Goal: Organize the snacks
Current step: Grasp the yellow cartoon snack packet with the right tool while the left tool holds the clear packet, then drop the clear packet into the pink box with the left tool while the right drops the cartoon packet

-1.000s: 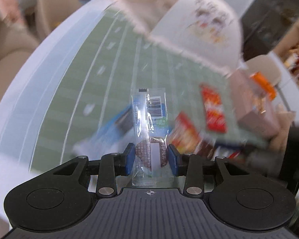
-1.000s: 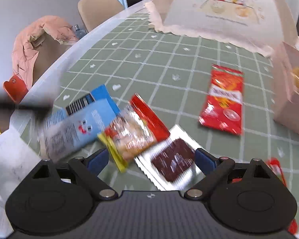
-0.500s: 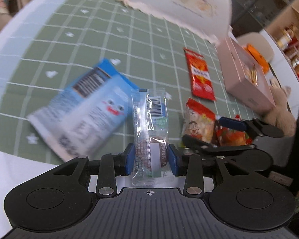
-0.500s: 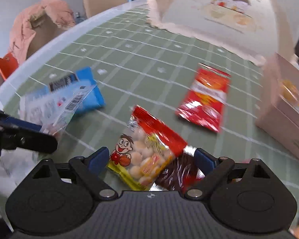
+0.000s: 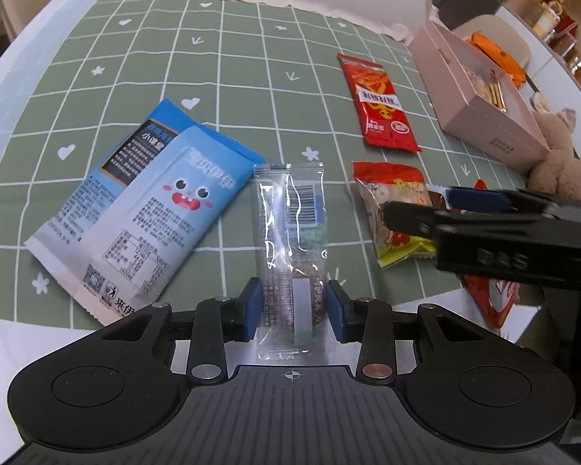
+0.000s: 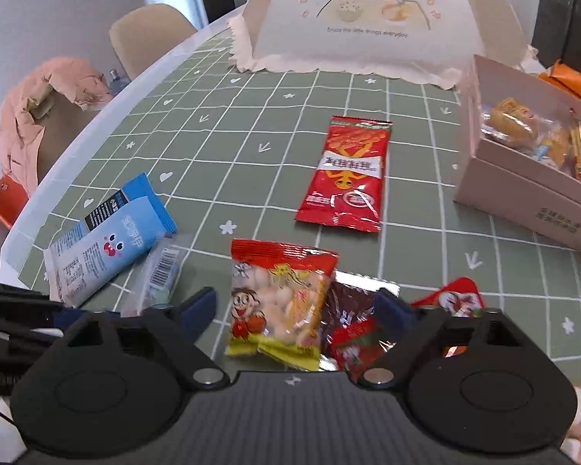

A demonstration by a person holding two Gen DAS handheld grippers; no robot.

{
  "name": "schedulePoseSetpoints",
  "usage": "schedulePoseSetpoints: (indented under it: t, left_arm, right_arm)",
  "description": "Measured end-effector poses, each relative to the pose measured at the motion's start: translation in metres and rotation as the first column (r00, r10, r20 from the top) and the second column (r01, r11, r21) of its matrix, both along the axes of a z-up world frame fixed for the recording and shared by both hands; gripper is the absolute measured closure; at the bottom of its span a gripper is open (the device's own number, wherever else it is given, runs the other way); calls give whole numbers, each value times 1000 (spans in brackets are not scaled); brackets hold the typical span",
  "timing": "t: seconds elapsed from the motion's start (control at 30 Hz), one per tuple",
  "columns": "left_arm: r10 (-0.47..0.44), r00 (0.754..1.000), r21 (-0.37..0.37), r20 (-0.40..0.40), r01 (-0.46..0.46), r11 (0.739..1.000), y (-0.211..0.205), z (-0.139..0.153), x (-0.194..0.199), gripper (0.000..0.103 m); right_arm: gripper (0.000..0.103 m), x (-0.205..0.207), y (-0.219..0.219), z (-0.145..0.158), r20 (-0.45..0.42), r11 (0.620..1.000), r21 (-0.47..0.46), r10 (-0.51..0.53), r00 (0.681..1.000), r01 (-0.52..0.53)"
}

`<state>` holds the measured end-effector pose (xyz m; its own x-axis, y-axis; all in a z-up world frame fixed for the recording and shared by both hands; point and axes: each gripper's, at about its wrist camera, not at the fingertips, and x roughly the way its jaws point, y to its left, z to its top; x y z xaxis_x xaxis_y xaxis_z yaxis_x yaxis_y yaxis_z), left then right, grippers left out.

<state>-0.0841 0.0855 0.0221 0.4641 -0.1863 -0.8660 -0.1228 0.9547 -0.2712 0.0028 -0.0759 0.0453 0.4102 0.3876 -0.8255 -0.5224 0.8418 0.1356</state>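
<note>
My left gripper (image 5: 292, 306) is shut on a clear-wrapped dark snack bar (image 5: 290, 255), held low over the green checked tablecloth (image 5: 232, 77) beside a blue cartoon packet (image 5: 147, 209). My right gripper (image 6: 296, 304) hovers at the table's front edge. Its jaws are closing, with a cartoon-boy ball-snack bag (image 6: 279, 302) and a dark foil packet (image 6: 348, 310) between them; the pads do not press the bag. In the left wrist view the right gripper (image 5: 418, 201) reaches over that bag (image 5: 395, 209). A long red packet (image 6: 346, 174) lies farther back.
An open pink box (image 6: 530, 178) holding several snacks stands at the right. A white mesh food cover (image 6: 368, 19) fills the back. A red-and-white packet (image 6: 457, 298) lies by the right finger. A teddy bear (image 5: 561, 162) sits beside the box. Chairs (image 6: 147, 27) stand beyond the left edge.
The left gripper sank toward the cloth with the bar still in it. The right gripper shifted onto the cartoon-boy bag and its jaws narrowed.
</note>
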Motion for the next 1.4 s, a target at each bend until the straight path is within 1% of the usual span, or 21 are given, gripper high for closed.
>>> schedulePoseSetpoints:
  t: [0.1,0.2,0.33,0.43,0.57,0.63,0.67,0.7,0.73,0.77,0.87,0.97,1.0,1.07,1.1,1.17,1.2,1.27,1.3,1.33,1.4]
  left_arm:
    - [3,1000,1,0,-3,1000,0,1,-1,62]
    - [8,1000,-3,0,-8,1000,-1,0,0,62]
    - [12,1000,-12,1,-11,1000,2,0,0,62]
    - [10,1000,-8,2,-10,1000,1,0,0,62]
    - [6,1000,6,4,-6,1000,-1,1,-1,62]
    - [2,1000,16,5,-2,1000,-3,1,-1,62]
    - [0,1000,21,5,0,1000,-4,1,-1,62]
    - [-3,1000,25,5,3,1000,-5,1,-1,62]
    - [-7,1000,30,5,7,1000,-6,1,-1,62]
    - [-10,1000,32,4,10,999,-7,1,-1,62]
    - [-24,1000,43,-3,24,999,-9,1,1,62]
    - [-64,998,76,-6,65,995,-13,2,3,63]
    - [-76,997,71,0,76,995,-14,1,3,63]
    - [-104,994,9,16,104,995,-13,3,0,63]
    - [-118,992,5,34,118,993,-15,8,-2,63]
    - [-165,981,34,99,163,986,-23,29,-1,63]
    - [-176,975,31,135,173,984,-25,44,2,63]
    - [-179,962,-14,206,186,983,-29,76,15,63]
    - [-185,950,-38,253,201,979,-32,96,24,63]
    - [-197,931,-48,307,222,974,-37,117,35,63]
    - [-232,888,-39,397,269,962,-52,154,59,63]
  right_arm:
    - [41,2,13,-5,-6,999,-25,30,1000,-30]
    - [43,-1,21,-6,9,996,-53,71,997,-70]
    - [45,-9,22,-7,-19,990,-50,128,992,-129]
    - [45,-11,20,-9,-24,989,-63,134,991,-135]
    - [41,-11,18,-11,-22,989,-74,126,992,-127]
    - [41,-10,18,-10,-26,990,-73,119,993,-121]
    - [43,-9,18,-10,-37,991,-66,112,993,-115]
    - [49,-8,16,-8,-51,992,-55,106,993,-109]
    - [51,-7,14,-6,-63,993,-41,105,993,-107]
    - [52,-6,11,-2,-68,995,-25,100,993,-102]
    - [52,-7,2,16,-37,997,-3,82,996,-82]
    - [52,-6,-13,36,-4,998,30,53,999,-53]
    - [52,-5,-19,42,7,999,36,37,999,-38]
    - [52,-3,-33,55,24,999,50,3,1000,-4]
    - [52,-3,-42,62,28,998,63,-16,999,14]
    - [52,-3,-61,74,31,994,97,-54,998,50]
    - [52,-3,-71,79,36,992,108,-73,997,68]
    - [52,-6,-90,87,56,988,110,-118,991,111]
    - [52,-7,-99,91,66,986,106,-137,988,129]
    - [52,-9,-106,93,74,984,103,-152,986,144]
    - [52,-13,-121,98,96,980,94,-186,978,177]
